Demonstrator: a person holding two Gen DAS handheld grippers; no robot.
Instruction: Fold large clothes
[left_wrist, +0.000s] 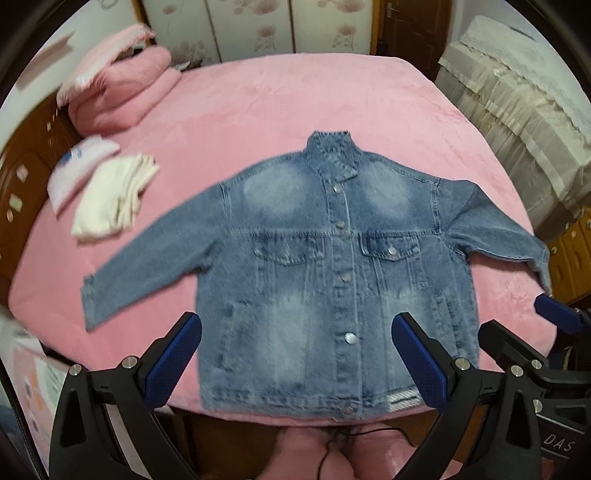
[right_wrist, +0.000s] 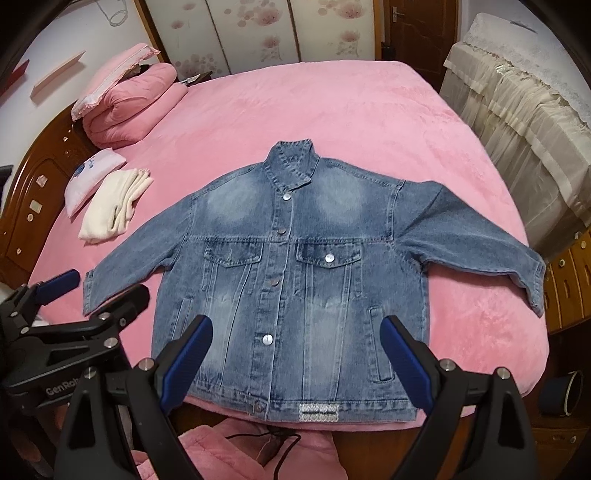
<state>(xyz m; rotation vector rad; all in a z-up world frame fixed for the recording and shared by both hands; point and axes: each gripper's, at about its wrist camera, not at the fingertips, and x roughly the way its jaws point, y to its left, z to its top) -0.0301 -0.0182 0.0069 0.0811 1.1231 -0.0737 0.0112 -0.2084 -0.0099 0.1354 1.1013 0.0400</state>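
A blue denim jacket (left_wrist: 295, 258) (right_wrist: 258, 229) lies flat on the pink bed (left_wrist: 295, 103) (right_wrist: 332, 110), front up and buttoned. Its collar points away and both sleeves spread out to the sides. My left gripper (left_wrist: 297, 325) hovers open over the lower left of the jacket near the hem, with nothing between its blue pads. In the right wrist view the left gripper (right_wrist: 103, 286) sits by the left sleeve cuff. My right gripper (right_wrist: 297, 325) is open above the lower right front, also holding nothing. The left wrist view shows the right gripper (left_wrist: 524, 321) at the jacket's right edge.
Far left on the bed are a folded pink quilt (right_wrist: 129, 107), a white pillow (right_wrist: 92, 177) and a folded cream cloth (right_wrist: 114, 206). A wooden headboard (right_wrist: 33, 206) bounds the left. Cloth-covered furniture (right_wrist: 517, 110) and wooden drawers (right_wrist: 569, 280) stand right. A pink garment (right_wrist: 236, 454) and a cable lie below.
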